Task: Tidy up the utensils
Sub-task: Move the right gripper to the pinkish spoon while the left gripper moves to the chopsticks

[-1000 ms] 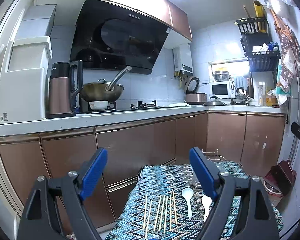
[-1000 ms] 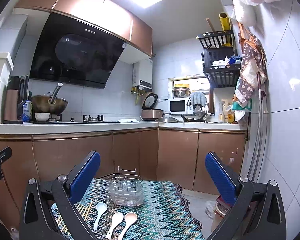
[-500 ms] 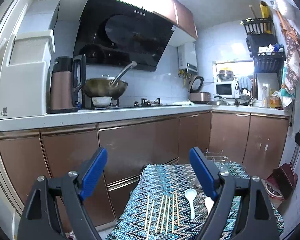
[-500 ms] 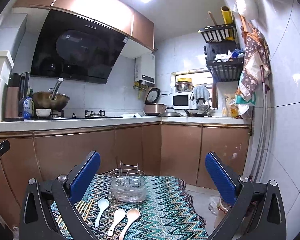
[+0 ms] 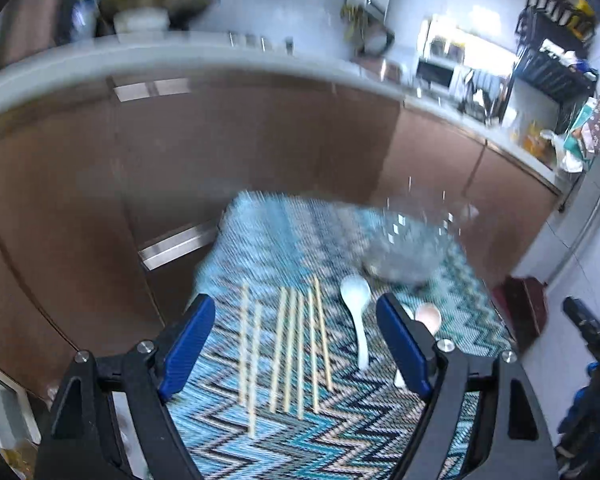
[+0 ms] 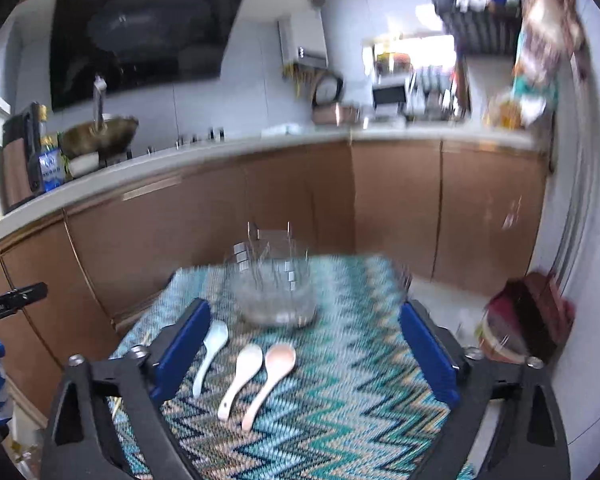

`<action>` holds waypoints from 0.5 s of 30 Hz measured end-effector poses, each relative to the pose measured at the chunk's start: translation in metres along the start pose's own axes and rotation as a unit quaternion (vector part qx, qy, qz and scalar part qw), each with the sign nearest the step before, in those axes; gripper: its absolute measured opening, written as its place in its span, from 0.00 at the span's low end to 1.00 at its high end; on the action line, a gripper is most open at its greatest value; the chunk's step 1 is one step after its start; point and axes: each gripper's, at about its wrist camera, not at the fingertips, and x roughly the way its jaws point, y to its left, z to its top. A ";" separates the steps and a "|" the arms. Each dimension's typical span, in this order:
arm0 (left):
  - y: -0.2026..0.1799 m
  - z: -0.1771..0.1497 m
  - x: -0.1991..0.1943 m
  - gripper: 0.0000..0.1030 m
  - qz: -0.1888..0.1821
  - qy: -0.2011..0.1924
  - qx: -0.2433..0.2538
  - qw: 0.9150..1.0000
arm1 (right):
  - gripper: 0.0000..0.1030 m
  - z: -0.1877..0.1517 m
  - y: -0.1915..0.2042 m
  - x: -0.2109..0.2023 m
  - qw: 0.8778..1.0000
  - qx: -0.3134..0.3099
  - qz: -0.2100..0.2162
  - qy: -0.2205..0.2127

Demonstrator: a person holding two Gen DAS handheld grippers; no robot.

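Observation:
Several wooden chopsticks lie side by side on the zigzag-patterned tablecloth. A pale blue spoon lies right of them; it also shows in the right wrist view. A white spoon and a pink spoon lie beside it. A clear utensil holder with a wire rack stands behind the spoons; it shows blurred in the left wrist view. My left gripper is open and empty above the chopsticks. My right gripper is open and empty above the spoons.
Brown kitchen cabinets and a white counter run behind the table. A wok sits on the stove. A dark red bin stands on the floor at the right. The table's far edge drops off behind the holder.
Both grippers have tilted down and moved toward the table. The chopsticks and spoons now sit between the fingers. Both views are motion-blurred.

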 end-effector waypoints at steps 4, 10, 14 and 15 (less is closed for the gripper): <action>0.003 0.007 0.050 0.73 -0.014 0.065 -0.011 0.998 | 0.69 -0.013 -0.012 0.045 0.998 0.011 0.026 0.060; -0.001 0.013 0.113 0.51 -0.047 0.145 -0.010 0.988 | 0.47 -0.030 -0.028 0.121 0.982 0.034 0.095 0.162; 0.002 0.017 0.156 0.35 -0.053 0.198 -0.016 0.979 | 0.41 -0.040 -0.031 0.169 0.967 0.041 0.129 0.217; 0.004 0.019 0.166 0.34 -0.051 0.207 -0.018 0.977 | 0.41 -0.042 -0.030 0.177 0.965 0.039 0.132 0.223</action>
